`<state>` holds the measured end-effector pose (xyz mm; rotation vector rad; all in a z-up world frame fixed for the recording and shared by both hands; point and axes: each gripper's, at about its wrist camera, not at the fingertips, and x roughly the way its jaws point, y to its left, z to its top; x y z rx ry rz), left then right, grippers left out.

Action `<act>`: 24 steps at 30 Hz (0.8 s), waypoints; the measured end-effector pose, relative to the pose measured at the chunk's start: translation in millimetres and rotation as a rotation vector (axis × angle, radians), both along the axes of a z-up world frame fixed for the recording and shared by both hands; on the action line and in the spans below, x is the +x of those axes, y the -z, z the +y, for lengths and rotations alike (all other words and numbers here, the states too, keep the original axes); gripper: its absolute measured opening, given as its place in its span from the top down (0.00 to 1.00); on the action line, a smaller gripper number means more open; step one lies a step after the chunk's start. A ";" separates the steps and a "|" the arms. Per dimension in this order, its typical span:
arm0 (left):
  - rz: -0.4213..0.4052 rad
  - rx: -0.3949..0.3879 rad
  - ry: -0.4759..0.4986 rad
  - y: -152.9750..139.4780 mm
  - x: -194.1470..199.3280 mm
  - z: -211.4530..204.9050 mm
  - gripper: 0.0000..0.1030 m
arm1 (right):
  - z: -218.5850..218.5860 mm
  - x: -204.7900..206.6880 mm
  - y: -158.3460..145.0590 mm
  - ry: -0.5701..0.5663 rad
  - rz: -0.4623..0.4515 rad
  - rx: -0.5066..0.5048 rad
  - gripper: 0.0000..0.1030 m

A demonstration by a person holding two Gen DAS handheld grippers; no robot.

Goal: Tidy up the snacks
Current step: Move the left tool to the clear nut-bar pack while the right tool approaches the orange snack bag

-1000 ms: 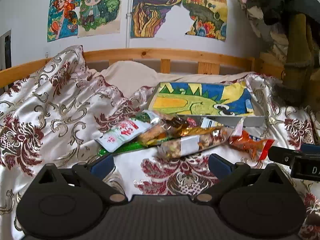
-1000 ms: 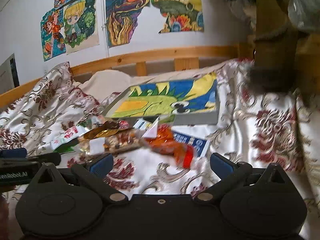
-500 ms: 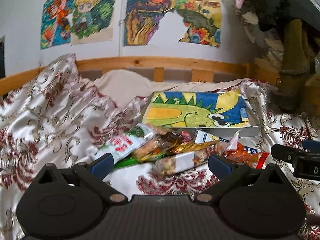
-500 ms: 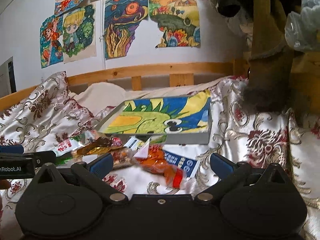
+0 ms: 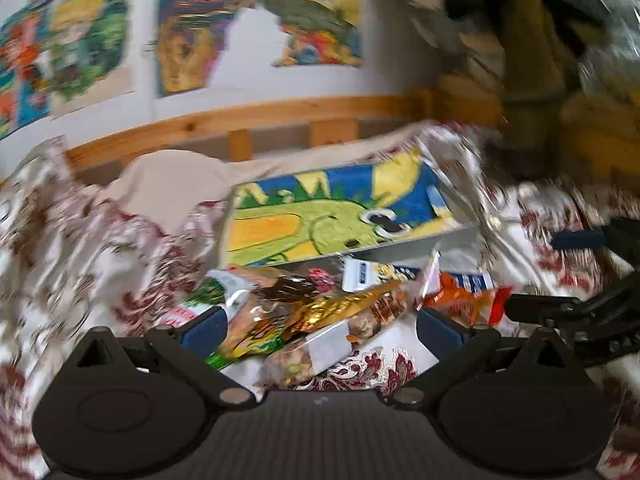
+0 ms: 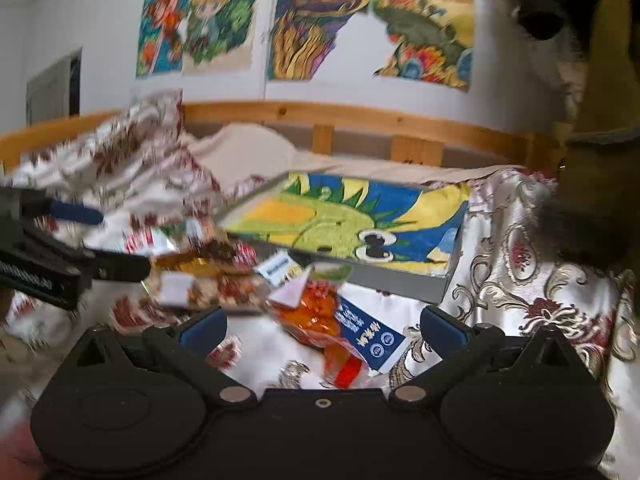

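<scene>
Two grippers, both empty, poised low over a bed, with the snack pile just ahead of them.

Left gripper [image 5: 320,326]: fingers spread wide, nothing between the pads; the near end of the pile sits in the gap, a clear bag of nuts [image 5: 320,346] lying closest, a gold wrapper [image 5: 344,306] across it. No contact that can be made out (the left view is smeared with motion).

Right gripper [image 6: 320,326]: fingers likewise spread, holding nothing. An orange packet [image 6: 316,316] lies in the gap just in front, overlapping a blue-and-white packet [image 6: 372,340].

Snack pile, remainder: a red-and-white packet [image 5: 180,312] on the left side and a small white-and-yellow packet [image 5: 370,274] farther back, all loose on the floral bedspread [image 6: 532,292] and heaped together.

Box with a green dragon picture [image 6: 352,224]: flat on the bed directly behind the pile, its near edge touching or nearly touching the rear snacks. Whether it is a lid or an open tray cannot be told.

Beyond: wooden bed rail [image 6: 360,118], then wall posters [image 6: 320,28].

Step in hand, as judged: approach, before a first pick; nothing looks sorted yet. The next move calls for each gripper to single out one top-lying packet, close on a free edge or narrow side, and lift it clear without dragging neighbours, since the wrappers overlap and look slippery.
</scene>
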<state>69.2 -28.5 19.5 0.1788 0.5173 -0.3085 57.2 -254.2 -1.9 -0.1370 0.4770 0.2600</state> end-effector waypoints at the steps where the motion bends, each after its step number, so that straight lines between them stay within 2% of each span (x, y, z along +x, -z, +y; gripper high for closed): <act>1: -0.003 0.026 0.025 2.5 4.2 -3.2 0.00 | 0.3 6.5 5.1 -0.009 0.008 -0.021 0.01; 3: 0.004 0.080 0.085 8.1 13.1 -8.5 0.00 | 1.7 16.7 14.4 -0.028 0.019 -0.058 0.01; 7: 0.079 0.092 0.176 19.0 23.9 -6.5 0.00 | 10.0 30.3 28.3 -0.054 0.005 -0.148 0.01; 11: 0.154 0.108 0.184 33.4 35.5 4.8 0.01 | 16.3 42.7 37.8 -0.112 0.016 -0.168 0.02; 14: 0.199 0.111 0.209 39.0 47.2 10.0 0.08 | 20.9 51.2 44.3 -0.145 0.044 -0.166 0.06; 17: 0.245 0.119 0.263 42.8 59.0 8.5 0.11 | 25.6 55.2 49.9 -0.150 0.053 -0.196 0.10; 21: 0.252 0.208 0.256 48.4 70.0 -3.2 0.19 | 29.8 60.4 56.4 -0.139 0.076 -0.228 0.17; 24: 0.252 0.226 0.240 51.0 73.4 -8.8 0.20 | 31.7 62.9 60.4 -0.123 0.087 -0.234 0.21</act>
